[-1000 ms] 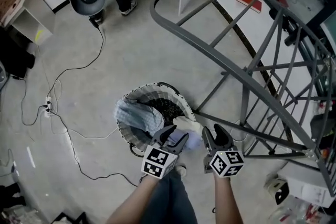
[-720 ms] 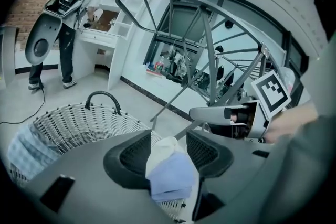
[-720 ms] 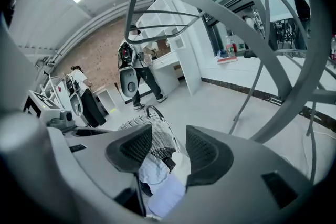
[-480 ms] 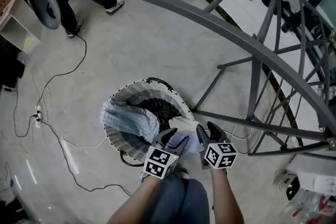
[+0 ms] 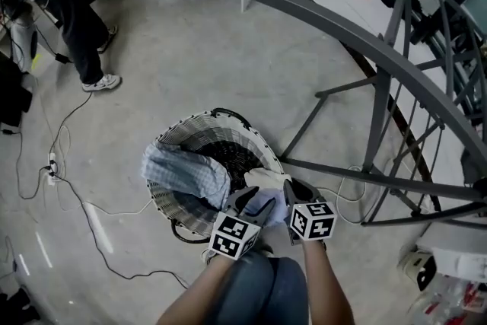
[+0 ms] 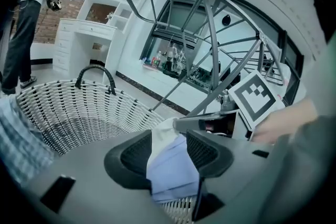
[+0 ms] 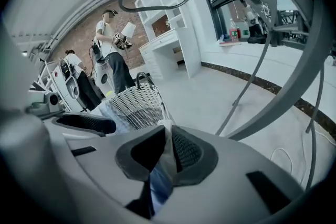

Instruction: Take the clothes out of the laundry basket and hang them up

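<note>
You have the pale blue garment [image 5: 266,198] lying at the near rim of the laundry basket [image 5: 183,132], and both tools are down on it. The jaws of your right gripper [image 7: 167,138] have just been closing and now pinch a fold of that garment between them, so that side looks secured. The jaws of your left gripper [image 6: 169,138] stand wide, with the same cloth lying loosely between them and not pressed. To make this pick well, close the left on the fabric before you lift. Take a good bite of cloth and not just the edge, and keep off the wicker rim so that you don't snag it. Then raise both sides together so the garment comes out spread, without dragging along the checked cloth [image 5: 185,171] draped over the basket's left side. The grey drying rack [image 5: 358,49] stands close on your right; mind its bars as you come up.
</note>
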Demonstrator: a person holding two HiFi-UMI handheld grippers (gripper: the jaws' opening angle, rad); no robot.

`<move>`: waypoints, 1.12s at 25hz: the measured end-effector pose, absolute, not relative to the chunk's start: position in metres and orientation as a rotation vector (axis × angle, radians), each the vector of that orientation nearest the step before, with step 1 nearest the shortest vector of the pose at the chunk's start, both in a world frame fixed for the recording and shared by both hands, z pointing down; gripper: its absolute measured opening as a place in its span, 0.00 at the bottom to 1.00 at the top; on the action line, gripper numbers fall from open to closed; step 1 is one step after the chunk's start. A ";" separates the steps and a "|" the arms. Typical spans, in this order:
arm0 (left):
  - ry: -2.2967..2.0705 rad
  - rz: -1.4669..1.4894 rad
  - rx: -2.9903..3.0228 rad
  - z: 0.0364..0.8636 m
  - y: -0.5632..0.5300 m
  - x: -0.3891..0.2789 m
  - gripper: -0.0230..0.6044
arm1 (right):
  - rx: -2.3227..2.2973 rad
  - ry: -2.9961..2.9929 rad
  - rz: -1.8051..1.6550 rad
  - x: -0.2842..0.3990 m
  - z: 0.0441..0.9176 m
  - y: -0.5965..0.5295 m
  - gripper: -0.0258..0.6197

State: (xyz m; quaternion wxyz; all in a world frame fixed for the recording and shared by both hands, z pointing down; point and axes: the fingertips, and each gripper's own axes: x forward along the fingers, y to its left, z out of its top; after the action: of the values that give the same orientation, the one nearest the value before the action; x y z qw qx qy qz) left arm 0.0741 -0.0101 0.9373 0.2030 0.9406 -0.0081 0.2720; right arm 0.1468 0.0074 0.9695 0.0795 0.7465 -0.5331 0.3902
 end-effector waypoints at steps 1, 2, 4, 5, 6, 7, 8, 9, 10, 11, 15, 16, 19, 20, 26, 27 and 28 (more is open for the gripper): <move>-0.022 0.761 2.623 0.937 -0.010 0.073 0.36 | 2.241 -1.592 1.160 0.146 0.967 0.007 0.09; -0.020 0.766 2.619 0.936 -0.009 0.072 0.36 | 2.251 -1.592 1.159 0.146 0.965 0.007 0.08; -0.017 0.775 2.613 0.933 -0.009 0.069 0.36 | 2.269 -1.601 1.159 0.144 0.958 0.007 0.08; -0.019 0.774 2.613 0.930 -0.010 0.068 0.36 | 2.275 -1.607 1.155 0.143 0.953 0.008 0.08; -0.022 0.773 2.613 0.926 -0.011 0.067 0.36 | 2.283 -1.610 1.149 0.142 0.948 0.009 0.07; -0.023 0.774 2.614 0.921 -0.011 0.066 0.36 | 2.295 -1.611 1.144 0.142 0.942 0.010 0.07; -0.024 0.776 2.614 0.916 -0.012 0.065 0.36 | 2.308 -1.611 1.139 0.141 0.934 0.011 0.07; -0.024 0.779 2.614 0.909 -0.012 0.064 0.36 | 2.321 -1.612 1.136 0.140 0.927 0.013 0.07; -0.023 0.782 2.613 0.902 -0.012 0.062 0.36 | 2.331 -1.616 1.133 0.139 0.918 0.013 0.07; -0.022 0.785 2.612 0.895 -0.012 0.060 0.36 | 2.342 -1.622 1.129 0.137 0.908 0.013 0.07; -0.032 0.785 2.620 0.859 -0.018 0.052 0.36 | 2.405 -1.664 1.100 0.132 0.851 0.008 0.07; -0.036 0.787 2.616 0.848 -0.019 0.049 0.36 | 2.421 -1.674 1.089 0.132 0.833 0.007 0.07; -0.048 0.787 2.614 0.811 -0.024 0.041 0.36 | 2.462 -1.699 1.057 0.132 0.780 0.004 0.07; -0.053 0.785 2.615 0.800 -0.026 0.039 0.36 | 2.473 -1.709 1.047 0.132 0.763 0.003 0.07; -0.059 0.775 2.634 0.725 -0.029 0.031 0.36 | 2.508 -1.778 0.966 0.128 0.656 -0.001 0.07; -0.050 0.776 2.643 0.712 -0.030 0.031 0.36 | 2.521 -1.785 0.951 0.127 0.637 -0.001 0.07; -0.038 0.772 2.655 0.698 -0.031 0.032 0.36 | 2.540 -1.790 0.934 0.128 0.617 -0.002 0.07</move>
State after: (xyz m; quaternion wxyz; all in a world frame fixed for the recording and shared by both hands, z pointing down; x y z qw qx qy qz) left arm 0.0322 -0.0312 0.6981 0.1871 0.9432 -0.0134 0.2744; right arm 0.1281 -0.0022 0.6170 -0.0514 0.7818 -0.5509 0.2875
